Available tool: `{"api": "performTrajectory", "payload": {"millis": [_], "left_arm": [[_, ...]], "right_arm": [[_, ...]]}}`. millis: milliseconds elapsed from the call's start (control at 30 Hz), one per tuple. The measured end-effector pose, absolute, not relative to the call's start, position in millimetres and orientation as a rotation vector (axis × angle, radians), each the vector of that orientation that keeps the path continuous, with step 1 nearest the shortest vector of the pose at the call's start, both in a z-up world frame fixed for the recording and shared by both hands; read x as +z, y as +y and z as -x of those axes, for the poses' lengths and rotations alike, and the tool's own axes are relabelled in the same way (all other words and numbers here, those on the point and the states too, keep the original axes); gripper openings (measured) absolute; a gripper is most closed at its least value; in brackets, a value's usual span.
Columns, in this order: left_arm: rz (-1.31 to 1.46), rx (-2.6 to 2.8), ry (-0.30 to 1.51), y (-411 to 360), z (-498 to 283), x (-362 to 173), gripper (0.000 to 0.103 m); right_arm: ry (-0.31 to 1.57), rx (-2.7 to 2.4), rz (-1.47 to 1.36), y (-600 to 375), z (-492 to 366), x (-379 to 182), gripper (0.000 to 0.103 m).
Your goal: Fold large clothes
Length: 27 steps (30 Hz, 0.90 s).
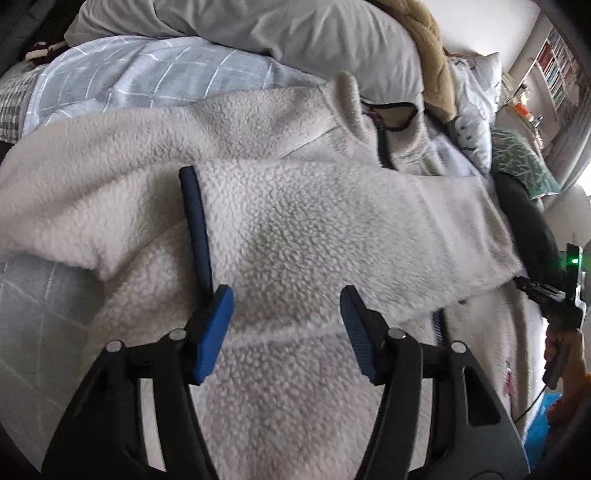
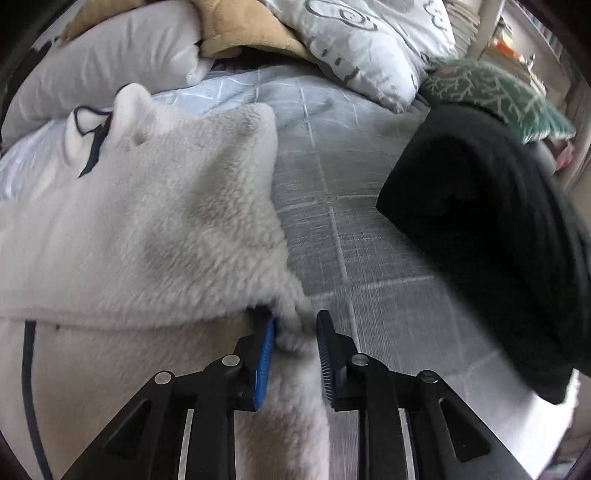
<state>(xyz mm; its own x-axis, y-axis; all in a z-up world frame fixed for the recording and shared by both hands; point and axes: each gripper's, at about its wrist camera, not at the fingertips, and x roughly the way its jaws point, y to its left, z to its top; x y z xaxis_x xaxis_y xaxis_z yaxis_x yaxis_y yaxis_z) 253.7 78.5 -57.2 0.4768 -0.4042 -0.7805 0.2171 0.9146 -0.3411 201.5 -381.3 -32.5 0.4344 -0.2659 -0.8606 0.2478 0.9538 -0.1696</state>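
A cream fleece jacket (image 1: 295, 229) with navy trim and a dark zipper lies spread on the bed, a sleeve folded across its body. My left gripper (image 1: 286, 328) is open just above the fleece, holding nothing. In the right wrist view the jacket (image 2: 147, 229) fills the left side. My right gripper (image 2: 295, 354) is partly closed around the jacket's right edge, with a fold of fleece between its blue pads (image 2: 264, 365). The right gripper also shows at the right edge of the left wrist view (image 1: 546, 291).
The bed has a light blue checked cover (image 2: 351, 221). A dark folded garment (image 2: 498, 229) lies to the right. Grey and patterned pillows (image 2: 369, 44), a tan blanket (image 2: 236, 33) and a green cushion (image 2: 495, 92) crowd the far side. Shelves (image 1: 554, 66) stand beyond.
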Motion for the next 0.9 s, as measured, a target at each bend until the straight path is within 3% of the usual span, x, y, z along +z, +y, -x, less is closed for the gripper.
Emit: {"api": "performTrajectory", "payload": {"millis": [67, 233, 500, 900], "left_arm": [[0.22, -0.378, 1.007, 89.0, -249.3, -50.1, 0.073], [0.29, -0.299, 1.013, 134.3, -240.7, -37.4, 0.08], [0.535, -0.099, 1.021, 236.9, -226.0, -43.2, 0.082], [0.974, 0.164, 0.884, 358.9, -231.4, -96.2, 0.081]], "right_arm": [[1.069, -0.328, 0.009, -374.5, -192.3, -20.1, 0.03], [1.028, -0.294, -0.125, -354.0, -165.2, 13.8, 0.056], [0.985, -0.192, -0.308, -304.5, -138.1, 36.9, 0.073], [1.061, -0.164, -0.302, -280.1, -146.8, 7.3, 0.074]]}}
